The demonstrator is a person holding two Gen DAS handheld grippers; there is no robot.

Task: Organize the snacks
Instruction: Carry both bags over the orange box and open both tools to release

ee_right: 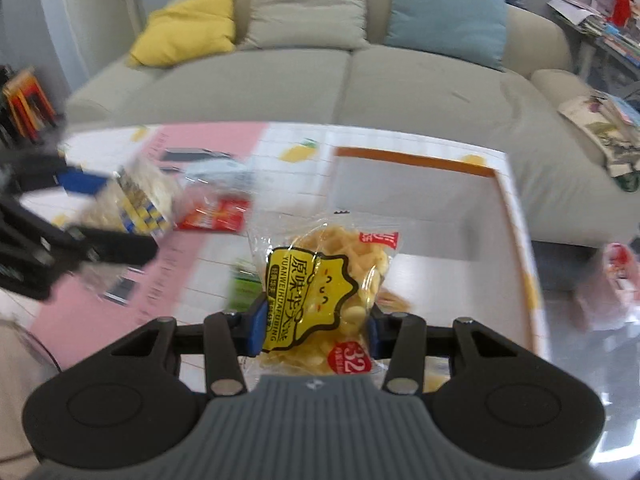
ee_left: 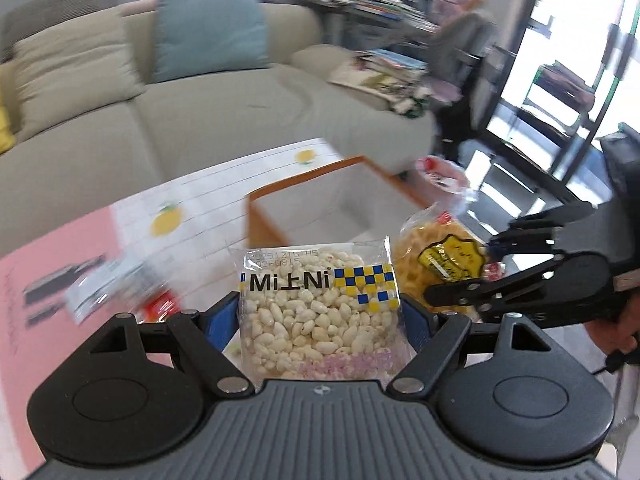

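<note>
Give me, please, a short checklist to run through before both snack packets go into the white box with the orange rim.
1. Left hand-held gripper grips the clear packet of white puffed rice: ok, pads on both sides.
2. Right hand-held gripper grips the clear packet of yellow chips with the yellow label: ok.
3. White box with the orange rim is open at the top: ok.
4. Room in the box: ok, the visible interior is bare.
5. The two grippers are apart: ok.
6. Red packet on the table lies outside the box: ok, left for later.
</note>
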